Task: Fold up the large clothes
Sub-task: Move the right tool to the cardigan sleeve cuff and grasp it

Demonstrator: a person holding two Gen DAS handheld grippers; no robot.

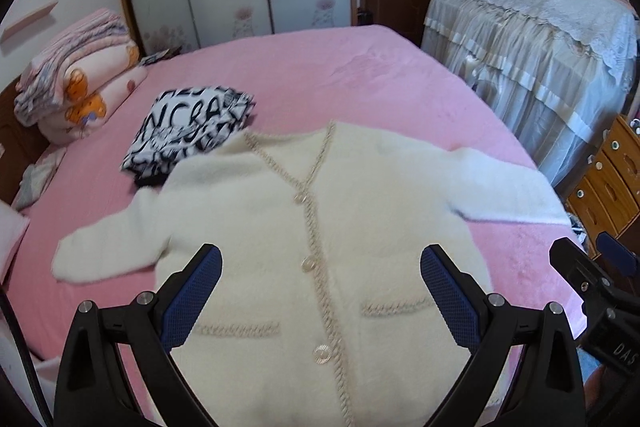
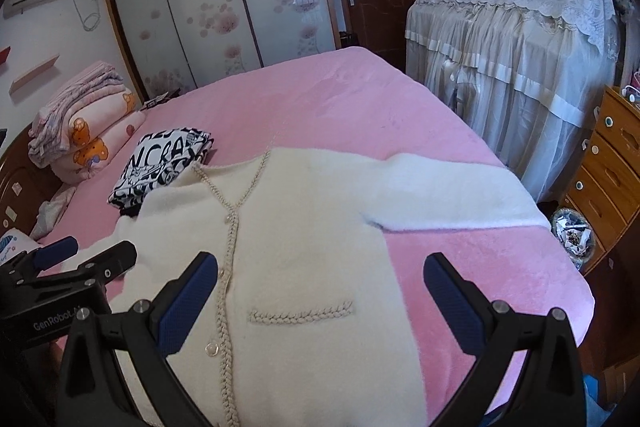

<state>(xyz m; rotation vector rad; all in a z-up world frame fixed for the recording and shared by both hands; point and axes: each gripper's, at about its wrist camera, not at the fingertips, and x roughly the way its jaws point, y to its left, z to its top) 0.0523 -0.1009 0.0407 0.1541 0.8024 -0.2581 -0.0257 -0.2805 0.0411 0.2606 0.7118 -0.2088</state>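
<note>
On the pink bed [image 1: 360, 75], a cream fluffy cardigan [image 1: 320, 227] lies spread flat, front side up, buttoned along a braided placket, with both sleeves stretched out to the sides and a braided pocket trim on each front panel. Above its near hem the left gripper [image 1: 320, 263] hovers with its blue-padded fingers [image 1: 192, 299] spread wide apart, holding nothing; the cardigan's button line runs between them. Just to the right, the right gripper [image 2: 320, 271] hangs over the cardigan's right-hand pocket trim [image 2: 300, 313], its fingers [image 2: 452, 307] likewise wide apart and empty. Each gripper shows at the edge of the other's view, so the two sit side by side, near but not touching. Beyond the cardigan's collar, a folded black-and-white lettered garment [image 1: 188, 131] rests on the bed, its near corner tucked under the cardigan's shoulder. Folded quilts [image 2: 80, 123] are stacked at the headboard end, and a lace-covered piece of furniture [image 2: 512, 47] stands past the bed's far side.
</note>
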